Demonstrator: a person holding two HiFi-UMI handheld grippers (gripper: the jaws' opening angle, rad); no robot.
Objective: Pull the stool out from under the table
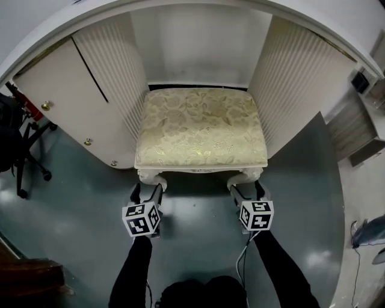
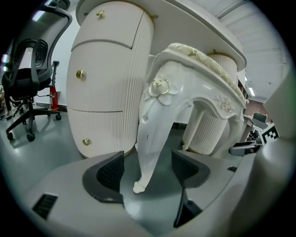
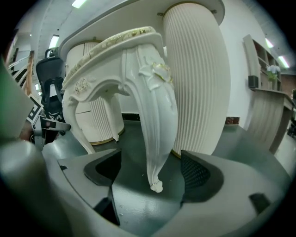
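Observation:
The stool (image 1: pixel 201 126) has a cream floral cushion and carved white legs, and it stands in the kneehole of the white table (image 1: pixel 180 7), with its front edge toward me. My left gripper (image 1: pixel 147 190) is low at the stool's front left leg (image 2: pixel 150 134). That leg stands between the open jaws of the left gripper (image 2: pixel 147 167), and neither pad touches it. My right gripper (image 1: pixel 246 190) is at the front right leg (image 3: pixel 157 134). The right gripper (image 3: pixel 150 170) is open too, with gaps on both sides of the leg.
A drawer pedestal with brass knobs (image 1: pixel 66 102) flanks the stool on the left, and a fluted pedestal (image 1: pixel 295 84) on the right. A black office chair (image 1: pixel 18 150) stands at far left. A low shelf unit (image 1: pixel 367 129) is at right. The floor (image 1: pixel 198 240) is grey-green.

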